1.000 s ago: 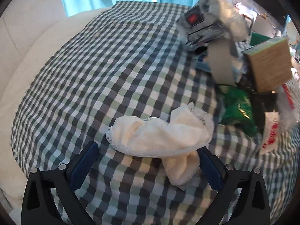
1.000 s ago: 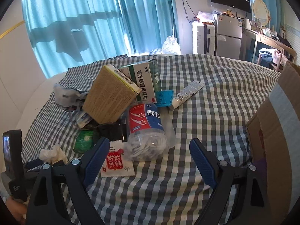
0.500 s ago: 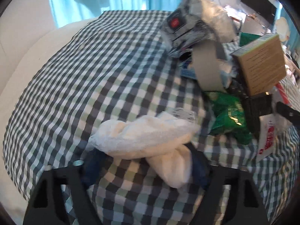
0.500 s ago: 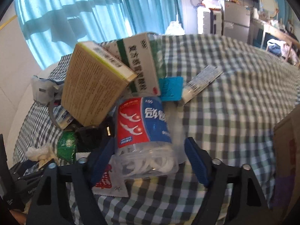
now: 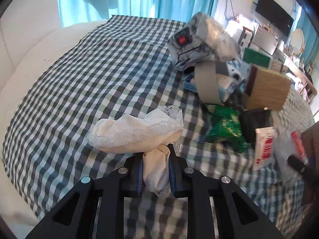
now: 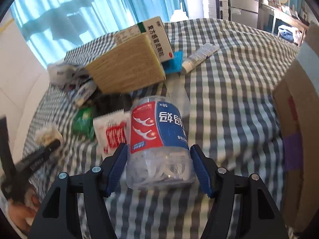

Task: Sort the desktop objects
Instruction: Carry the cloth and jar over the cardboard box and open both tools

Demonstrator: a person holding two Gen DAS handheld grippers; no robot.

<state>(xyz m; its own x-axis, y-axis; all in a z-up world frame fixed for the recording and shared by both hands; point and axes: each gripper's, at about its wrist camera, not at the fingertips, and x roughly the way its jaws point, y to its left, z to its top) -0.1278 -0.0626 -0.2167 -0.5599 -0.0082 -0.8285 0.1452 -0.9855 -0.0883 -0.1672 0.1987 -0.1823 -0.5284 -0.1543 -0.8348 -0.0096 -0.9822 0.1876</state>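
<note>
Left gripper (image 5: 156, 166) tight on white cloth (image 5: 137, 135), bare checked tablecloth (image 5: 95, 65) beyond.

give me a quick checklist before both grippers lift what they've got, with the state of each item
1. left gripper shut on the white lace cloth: ok, its jaws have just been closing and pinch one bunched end.
2. Rest of the cloth free of the green packet: ok, apart.
3. right gripper gripping the floss pick jar: ok, pads at both sides.
4. Jar free of the red and white sachet: cannot tell, they overlap.
5. Cardboard box open and reachable: cannot tell, only its outer wall shows.
</note>
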